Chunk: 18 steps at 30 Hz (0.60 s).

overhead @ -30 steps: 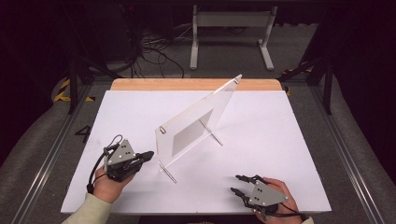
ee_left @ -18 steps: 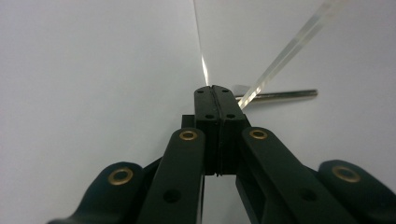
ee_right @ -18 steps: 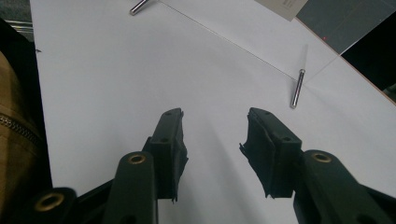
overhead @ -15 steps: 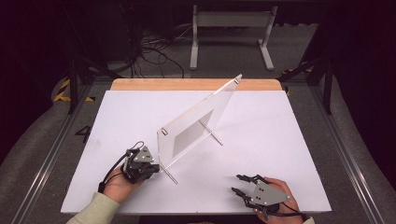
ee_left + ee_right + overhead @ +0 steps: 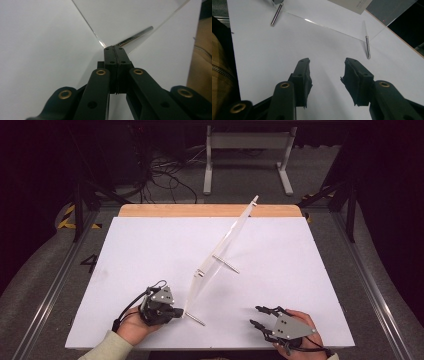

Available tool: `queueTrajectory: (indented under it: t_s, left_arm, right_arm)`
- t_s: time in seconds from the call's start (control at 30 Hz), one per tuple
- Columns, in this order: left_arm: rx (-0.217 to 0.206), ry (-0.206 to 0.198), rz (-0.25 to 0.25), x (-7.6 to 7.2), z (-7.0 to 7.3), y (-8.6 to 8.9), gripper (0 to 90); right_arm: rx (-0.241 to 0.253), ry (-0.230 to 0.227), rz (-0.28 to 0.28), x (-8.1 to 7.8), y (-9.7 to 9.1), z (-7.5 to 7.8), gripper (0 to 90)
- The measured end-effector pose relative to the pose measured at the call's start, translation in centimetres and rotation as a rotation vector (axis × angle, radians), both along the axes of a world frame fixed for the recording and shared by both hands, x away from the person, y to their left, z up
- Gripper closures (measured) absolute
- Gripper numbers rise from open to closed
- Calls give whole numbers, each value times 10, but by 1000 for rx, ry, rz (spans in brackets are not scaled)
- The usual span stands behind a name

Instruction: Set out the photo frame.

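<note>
A clear acrylic panel point(image 5: 225, 245) stands on edge across the white table point(image 5: 140, 250), propped on two metal pins point(image 5: 194, 318) point(image 5: 226, 264). My left gripper point(image 5: 177, 311) is shut with nothing between its jaws. Its tips sit at the panel's near lower corner. In the left gripper view the shut tips point(image 5: 115, 47) meet the panel's bottom edge point(image 5: 87, 23) where a pin point(image 5: 136, 37) sticks out. My right gripper point(image 5: 255, 316) rests open at the front right, apart from the panel. Its jaws point(image 5: 327, 62) point toward both pins point(image 5: 276, 15) point(image 5: 367, 47).
A wooden strip point(image 5: 200, 210) runs along the table's far edge. Beyond it are a white stand point(image 5: 247, 155) and cables point(image 5: 165, 175) on the floor. Metal rails point(image 5: 50, 285) flank the table. White tabletop lies on both sides of the panel.
My left gripper has moved right and down to the panel's near corner. The panel's near end has shifted right and its face looks narrower from above. The right gripper has stayed put.
</note>
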State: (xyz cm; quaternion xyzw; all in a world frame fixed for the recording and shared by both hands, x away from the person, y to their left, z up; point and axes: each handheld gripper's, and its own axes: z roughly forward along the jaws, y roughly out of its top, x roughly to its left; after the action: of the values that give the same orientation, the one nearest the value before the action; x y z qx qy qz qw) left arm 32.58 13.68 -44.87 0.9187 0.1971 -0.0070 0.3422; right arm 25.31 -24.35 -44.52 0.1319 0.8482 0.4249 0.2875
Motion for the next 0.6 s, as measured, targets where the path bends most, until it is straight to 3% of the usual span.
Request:
queueTrajectory:
  t_s: [0.27, 0.37, 0.53, 0.6]
  left_arm:
    - [-26, 12, -71, -8, -1, -17, 900]
    - [-60, 47, -110, -10, -3, -28, 900]
    - [-67, 47, -131, -9, -4, -38, 900]
    - [-47, 48, -134, -9, -5, -44, 900]
  right_arm:
    - [26, 17, 0, -2, -1, 3, 554]
    - [56, 37, 8, -5, -1, 4, 553]
    - [81, 56, 9, -8, -3, 5, 554]
    - [96, 72, 4, -10, -5, 5, 556]
